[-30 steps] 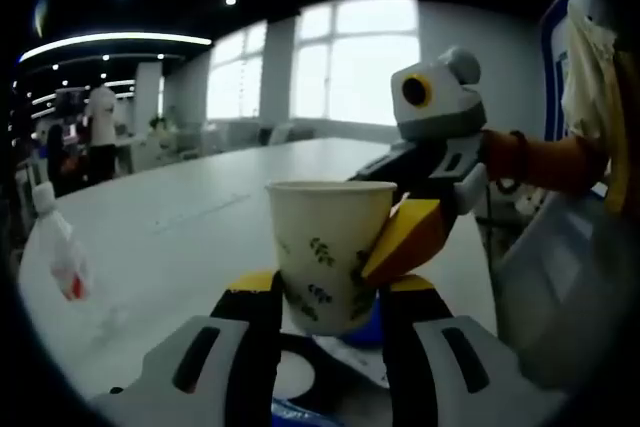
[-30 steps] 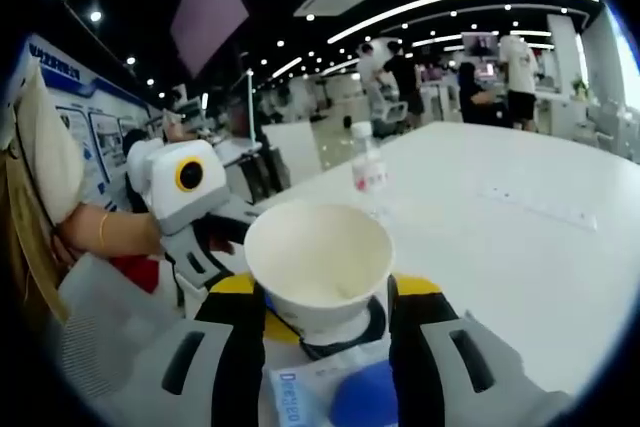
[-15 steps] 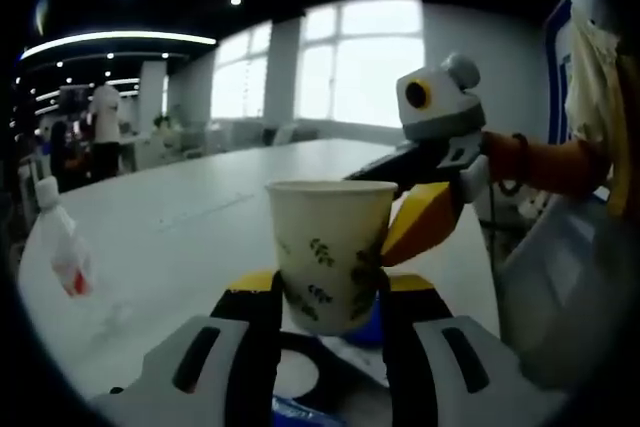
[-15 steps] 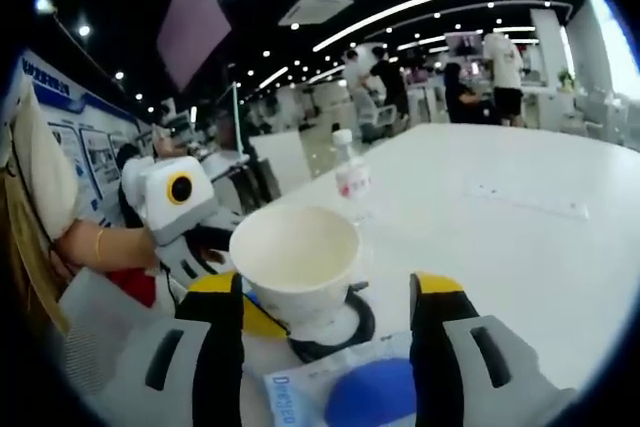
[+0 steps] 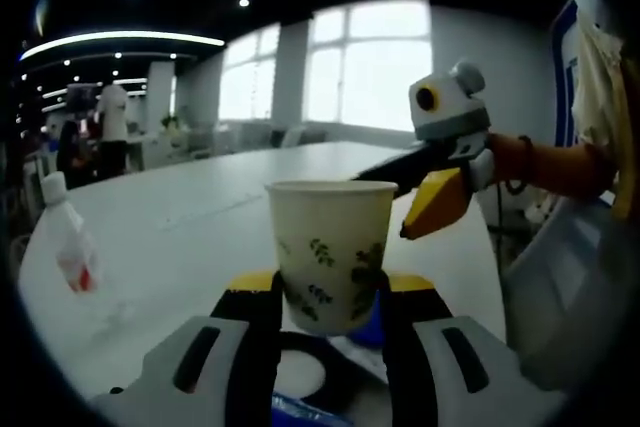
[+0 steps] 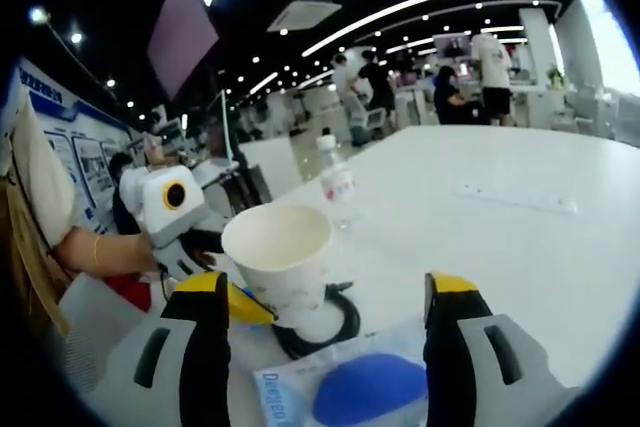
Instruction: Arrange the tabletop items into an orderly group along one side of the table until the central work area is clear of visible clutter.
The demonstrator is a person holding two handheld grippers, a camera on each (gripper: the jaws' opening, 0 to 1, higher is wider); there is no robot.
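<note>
Paper cup (image 5: 328, 255) clamped between left tool (image 5: 328, 299) jaws, right tool (image 6: 335, 299) spread wide, touching nothing.

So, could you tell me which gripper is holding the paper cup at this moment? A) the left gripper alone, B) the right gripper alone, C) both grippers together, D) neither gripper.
A: in the left gripper view the left gripper has its yellow-tipped jaws closed against the sides of the paper cup, while in the right gripper view the right gripper stands wide open, clear of the cup.

Paper cup (image 6: 277, 257) blocks near edge; table (image 6: 520, 247) beyond free.
</note>
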